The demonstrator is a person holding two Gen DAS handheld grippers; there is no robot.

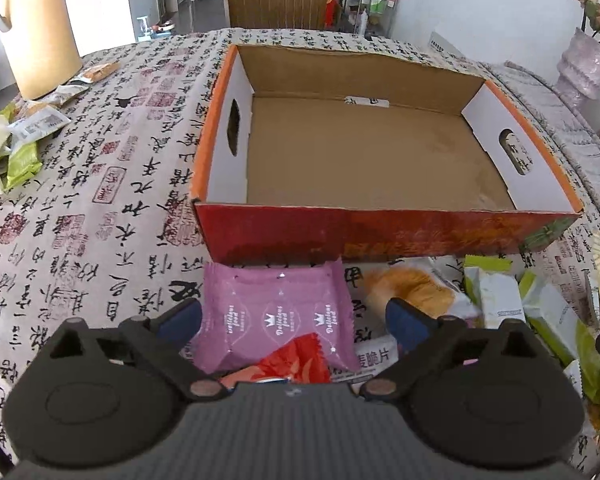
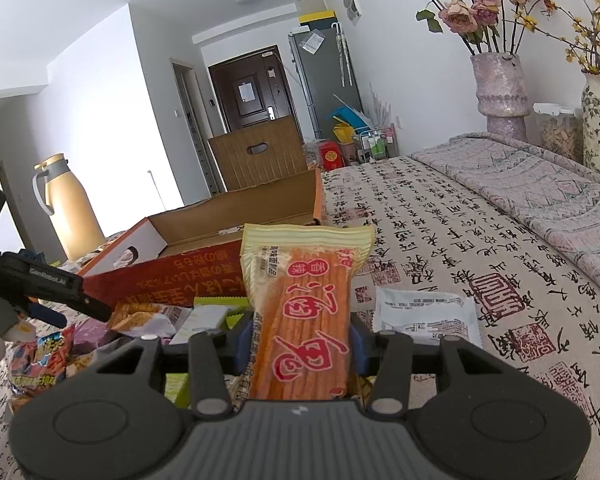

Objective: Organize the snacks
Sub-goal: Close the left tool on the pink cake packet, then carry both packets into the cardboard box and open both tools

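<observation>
An open cardboard box point(image 1: 380, 236) with red and orange outer walls stands with nothing in it on the calligraphy tablecloth; it also shows in the right wrist view point(image 2: 172, 276). Just in front of it lies a pink snack packet point(image 1: 276, 304), partly covered by a red packet point(image 1: 296, 364). My left gripper point(image 1: 292, 320) hangs over the pink packet with its jaws wide open, the packet lying between them ungripped. My right gripper point(image 2: 300, 344) is shut on a long orange spicy-strip packet point(image 2: 312, 280), held up off the table to the right of the box.
Several loose snacks point(image 1: 500, 304) are piled right of the pink packet, and more point(image 1: 24, 152) lie far left beside a tan thermos point(image 1: 32, 28). A white sachet point(image 2: 424, 316) lies on the cloth. Vases with flowers point(image 2: 500, 92) stand at the table's far right edge.
</observation>
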